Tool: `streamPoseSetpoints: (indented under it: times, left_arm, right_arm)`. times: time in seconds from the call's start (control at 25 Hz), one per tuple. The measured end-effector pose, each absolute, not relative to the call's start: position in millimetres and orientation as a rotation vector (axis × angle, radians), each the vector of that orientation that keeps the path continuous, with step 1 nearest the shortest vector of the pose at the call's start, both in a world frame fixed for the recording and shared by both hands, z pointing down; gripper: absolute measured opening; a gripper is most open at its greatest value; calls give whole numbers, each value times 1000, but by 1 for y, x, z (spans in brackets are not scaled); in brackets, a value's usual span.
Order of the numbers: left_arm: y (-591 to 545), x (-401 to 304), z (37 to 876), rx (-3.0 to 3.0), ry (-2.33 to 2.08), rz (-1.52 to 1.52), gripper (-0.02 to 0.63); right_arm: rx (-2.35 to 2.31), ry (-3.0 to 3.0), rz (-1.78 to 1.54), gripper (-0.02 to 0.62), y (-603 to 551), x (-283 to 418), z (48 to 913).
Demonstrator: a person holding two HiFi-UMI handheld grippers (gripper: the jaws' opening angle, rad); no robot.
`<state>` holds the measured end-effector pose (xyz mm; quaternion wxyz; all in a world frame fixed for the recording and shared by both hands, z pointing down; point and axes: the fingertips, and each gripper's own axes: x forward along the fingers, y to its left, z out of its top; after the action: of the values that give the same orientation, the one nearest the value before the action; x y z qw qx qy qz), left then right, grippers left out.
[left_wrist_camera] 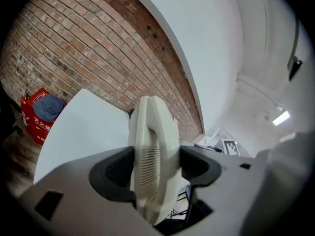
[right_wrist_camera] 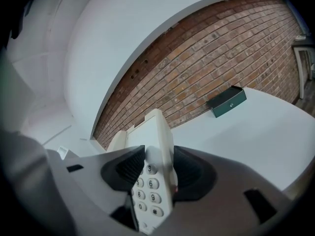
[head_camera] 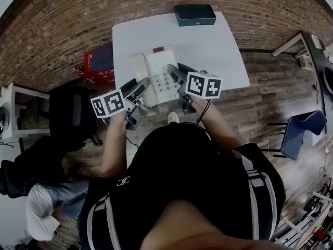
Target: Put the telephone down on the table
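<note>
table (head_camera: 223, 56): white, square top, its far edge against the brick wall.

red crate (head_camera: 98, 62): on the floor just left of the table, close to the wall. a blue-grey bundle (left_wrist_camera: 48, 106) sits at its top; whether it lies inside or only on top cannot be told. the print on its side is too small to read.

dark box (head_camera: 194, 14): flat, lid shut, on the table's far edge beside the wall. contents hidden.

telephone (head_camera: 162, 76): cream desk set, keypad up, over the near-left part of the table, well apart from the dark box. gripped on both sides. whether its base touches the tabletop cannot be told.

left gripper (head_camera: 141, 86): at the telephone's left side. jaws drawn in to the width of the set's slotted cream edge, both black pads pressed on it.

right gripper (head_camera: 175, 75): at the telephone's right side. jaws narrowed onto the keypad edge, pads touching either face, number keys showing just near of them.
</note>
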<state>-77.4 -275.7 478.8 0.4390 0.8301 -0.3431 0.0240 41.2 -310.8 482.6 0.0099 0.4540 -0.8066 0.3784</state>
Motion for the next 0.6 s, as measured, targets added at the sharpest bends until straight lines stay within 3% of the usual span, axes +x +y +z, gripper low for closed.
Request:
streamPoseSetpoints:
  times: [0.6]
  left_arm:
    - [-397, -97, 517, 1926, -885, 90, 295]
  right_arm:
    - [1328, -2423, 1277, 166, -437, 19, 524]
